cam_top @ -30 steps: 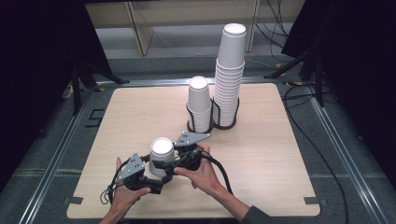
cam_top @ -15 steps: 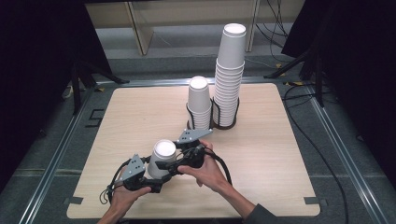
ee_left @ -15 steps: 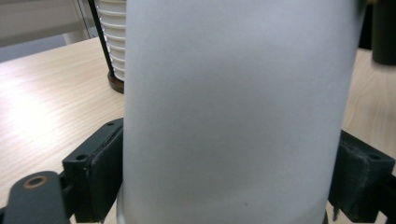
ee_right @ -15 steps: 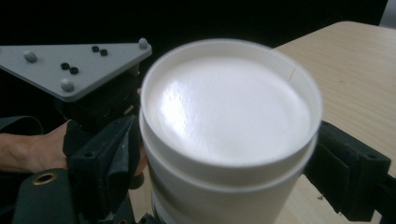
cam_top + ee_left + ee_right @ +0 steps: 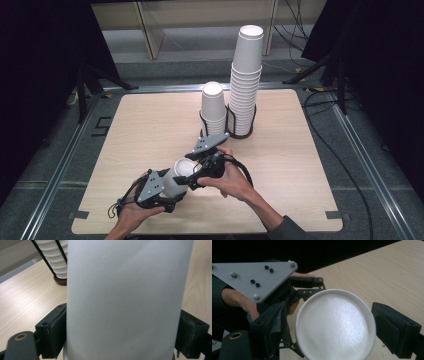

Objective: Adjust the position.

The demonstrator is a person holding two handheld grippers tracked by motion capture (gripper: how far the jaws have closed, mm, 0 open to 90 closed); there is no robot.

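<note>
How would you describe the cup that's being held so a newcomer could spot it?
On the wooden table, look at the near edge, in front of the two racked cup stacks. The single white paper cup is clamped in the left tongs, tilted, alone, not nested.

table [image 5: 150, 125]: light wood top, rounded corners, metal frame around it | tall cup stack [image 5: 246, 80]: white paper cups, upright in a black wire holder, far centre | short cup stack [image 5: 213, 107]: white, in a like holder, just left of the tall one | cables [image 5: 345, 145]: on grey floor, right side
</note>
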